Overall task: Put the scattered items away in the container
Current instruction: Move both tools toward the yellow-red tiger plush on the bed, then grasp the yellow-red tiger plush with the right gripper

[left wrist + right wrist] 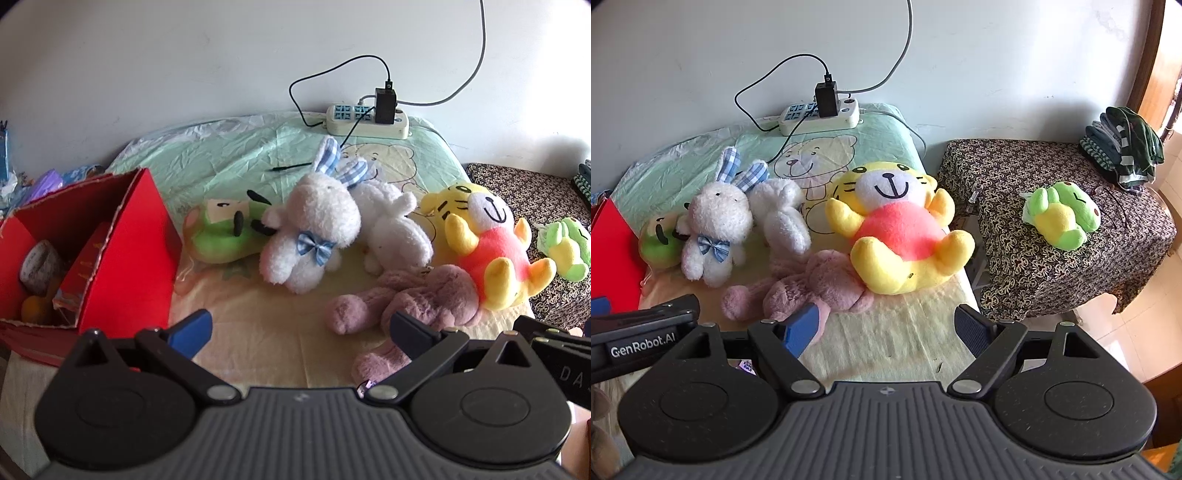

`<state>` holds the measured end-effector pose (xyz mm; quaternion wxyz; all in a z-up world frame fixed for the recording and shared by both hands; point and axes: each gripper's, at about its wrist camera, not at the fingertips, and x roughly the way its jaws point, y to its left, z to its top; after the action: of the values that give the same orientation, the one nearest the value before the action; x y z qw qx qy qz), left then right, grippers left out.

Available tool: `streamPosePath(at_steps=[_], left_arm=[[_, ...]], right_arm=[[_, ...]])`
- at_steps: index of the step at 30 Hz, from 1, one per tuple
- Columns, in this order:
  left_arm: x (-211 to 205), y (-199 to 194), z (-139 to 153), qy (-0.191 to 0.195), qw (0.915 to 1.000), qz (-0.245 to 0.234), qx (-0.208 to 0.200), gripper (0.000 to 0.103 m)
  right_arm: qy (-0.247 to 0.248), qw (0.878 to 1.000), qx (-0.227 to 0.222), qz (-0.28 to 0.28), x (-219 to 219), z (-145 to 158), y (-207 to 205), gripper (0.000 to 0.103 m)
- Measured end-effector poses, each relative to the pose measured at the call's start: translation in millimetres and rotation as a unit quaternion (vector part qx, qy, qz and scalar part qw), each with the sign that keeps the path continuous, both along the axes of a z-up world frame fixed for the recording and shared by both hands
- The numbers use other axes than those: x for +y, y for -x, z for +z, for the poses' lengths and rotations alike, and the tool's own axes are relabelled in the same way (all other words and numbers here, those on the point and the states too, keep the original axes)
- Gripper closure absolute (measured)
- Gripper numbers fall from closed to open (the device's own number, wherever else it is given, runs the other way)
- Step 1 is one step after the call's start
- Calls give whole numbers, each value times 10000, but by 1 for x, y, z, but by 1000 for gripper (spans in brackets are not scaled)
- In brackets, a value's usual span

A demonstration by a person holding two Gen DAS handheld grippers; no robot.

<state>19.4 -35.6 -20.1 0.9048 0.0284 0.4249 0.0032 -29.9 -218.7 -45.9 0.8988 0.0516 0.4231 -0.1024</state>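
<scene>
Cardboard, red and open-topped, makes up the box (122, 236) at your left on the padded table (266, 332); inside it lie a grey rounded thing (38, 266), something orange (33, 308) and a red inner flap. Your left gripper (301, 326) and right gripper (886, 325) both hang with fingers spread wide, gripping nothing. Outside the box, plush toys crowd the table: a white rabbit with blue checked ears (314, 229), a yellow tiger in pink (897, 236), a mauve bunny (809, 284). A small green frog (1063, 218) sits apart on the patterned cloth (1071, 266).
</scene>
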Motion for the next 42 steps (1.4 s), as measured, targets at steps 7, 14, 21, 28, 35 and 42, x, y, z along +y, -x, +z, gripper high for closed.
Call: streamPosePath(at_steps=[7, 14, 21, 28, 35, 42], left_arm=[[1, -5, -3, -122, 9999, 85, 13, 1], [9, -7, -6, -100, 9998, 191, 7, 1], [14, -3, -12, 226, 9996, -170, -50, 1], [8, -11, -3, 642, 9950, -703, -314, 1], [-35, -37, 10, 1123, 9784, -1631, -597, 1], [-87, -72, -13, 1043, 9757, -1911, -239, 1]], right_arm=[[-133, 9998, 63, 110, -1, -7, -10, 20], [-187, 9994, 113, 259, 5, -9, -16, 21], [-397, 9986, 151, 311, 2, -13, -19, 25], [-555, 9982, -147, 144, -31, -8, -28, 26], [-673, 9967, -449, -54, -79, -3, -55, 25], [-820, 9957, -344, 260, -104, -13, -79, 24]])
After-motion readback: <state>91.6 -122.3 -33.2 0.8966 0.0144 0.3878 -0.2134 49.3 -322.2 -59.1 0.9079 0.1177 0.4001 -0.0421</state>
